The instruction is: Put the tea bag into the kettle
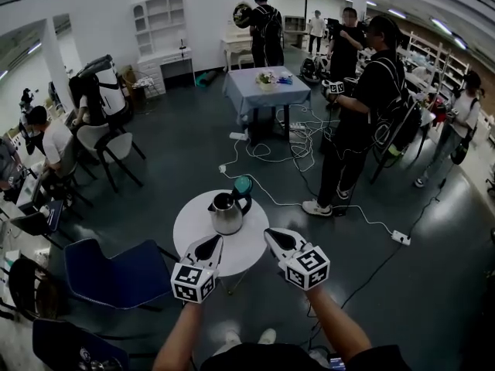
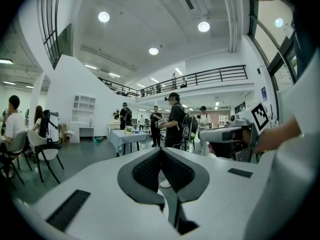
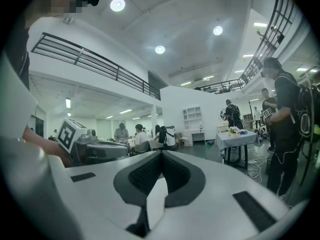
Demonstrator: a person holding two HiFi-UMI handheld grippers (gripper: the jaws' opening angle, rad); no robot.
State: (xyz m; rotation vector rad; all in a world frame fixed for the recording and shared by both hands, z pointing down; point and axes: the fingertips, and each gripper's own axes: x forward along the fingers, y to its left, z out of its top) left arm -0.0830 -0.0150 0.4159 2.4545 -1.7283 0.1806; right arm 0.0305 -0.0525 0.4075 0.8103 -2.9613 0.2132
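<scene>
A steel kettle (image 1: 227, 213) with a black handle stands on the far half of a small round white table (image 1: 193, 221). Right behind its handle is a teal round thing (image 1: 243, 184); I cannot tell what it is. No tea bag shows in any view. My left gripper (image 1: 210, 246) hovers over the table's near edge, jaws shut and empty. My right gripper (image 1: 275, 237) is level with it at the table's right edge, also shut and empty. Both gripper views point out across the room, over closed jaws: left gripper (image 2: 161, 151), right gripper (image 3: 161, 154). Neither one shows the kettle.
A blue chair (image 1: 114, 273) stands close to the table's left. White cables (image 1: 309, 201) and a power strip (image 1: 400, 238) lie on the floor to the right. A person in black (image 1: 360, 122) stands beyond, near a cloth-covered table (image 1: 263, 91). Seated people are at far left.
</scene>
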